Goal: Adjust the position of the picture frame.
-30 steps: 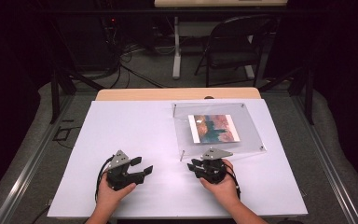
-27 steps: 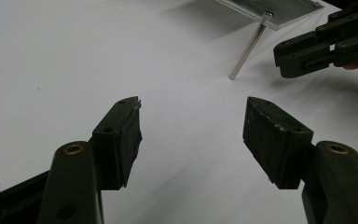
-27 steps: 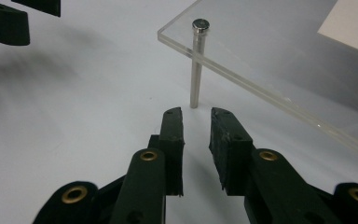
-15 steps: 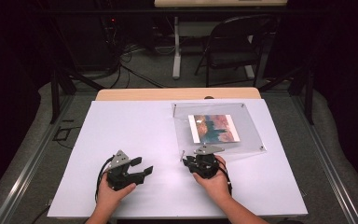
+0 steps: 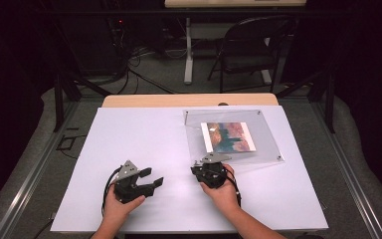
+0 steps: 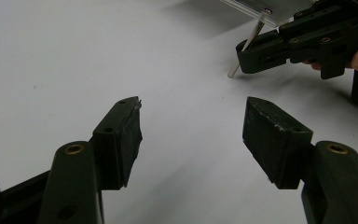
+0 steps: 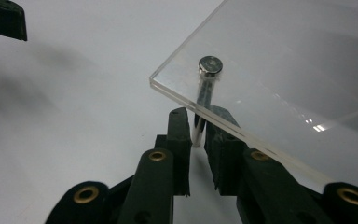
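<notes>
bare white table [image 5: 144, 134] is left open at frame left; the acrylic frame [image 5: 266, 137] blocks upper right.

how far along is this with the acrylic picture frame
Early. Nothing looks taken apart: the acrylic frame stands on its metal standoff pins with the picture sandwiched inside. In hand: the right gripper has its jaws closed around the near-corner standoff pin under the panel. The left gripper rests open on the white table, holding nothing. The other corner pins look untouched.
</notes>
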Motion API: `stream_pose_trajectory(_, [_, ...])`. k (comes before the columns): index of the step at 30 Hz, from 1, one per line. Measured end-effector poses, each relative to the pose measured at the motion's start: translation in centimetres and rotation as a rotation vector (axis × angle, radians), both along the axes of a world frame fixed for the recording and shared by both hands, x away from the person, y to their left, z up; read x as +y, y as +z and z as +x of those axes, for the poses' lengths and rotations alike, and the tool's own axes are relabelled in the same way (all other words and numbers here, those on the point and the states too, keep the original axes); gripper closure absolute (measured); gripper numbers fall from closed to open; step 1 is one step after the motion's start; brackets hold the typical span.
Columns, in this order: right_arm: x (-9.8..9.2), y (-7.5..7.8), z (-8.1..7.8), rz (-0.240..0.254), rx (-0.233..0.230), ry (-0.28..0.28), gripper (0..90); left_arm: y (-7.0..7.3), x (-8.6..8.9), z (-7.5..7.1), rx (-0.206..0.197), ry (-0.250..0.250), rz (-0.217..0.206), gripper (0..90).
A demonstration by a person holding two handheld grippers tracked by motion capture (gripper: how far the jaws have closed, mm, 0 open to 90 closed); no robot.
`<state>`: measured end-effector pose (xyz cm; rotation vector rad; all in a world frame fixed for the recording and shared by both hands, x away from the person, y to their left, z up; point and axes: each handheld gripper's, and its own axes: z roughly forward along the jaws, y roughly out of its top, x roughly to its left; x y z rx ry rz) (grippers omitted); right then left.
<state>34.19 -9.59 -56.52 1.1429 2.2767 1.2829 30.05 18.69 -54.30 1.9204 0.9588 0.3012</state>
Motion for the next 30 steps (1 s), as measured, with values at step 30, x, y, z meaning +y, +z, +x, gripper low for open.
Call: stream_pose_trajectory(30, [-4.5, 0.6, -3.6, -0.008, 0.041, 0.023, 85.7, 0.0, -0.2, 0.0, 0.001, -0.013, -0.002, 38.3])
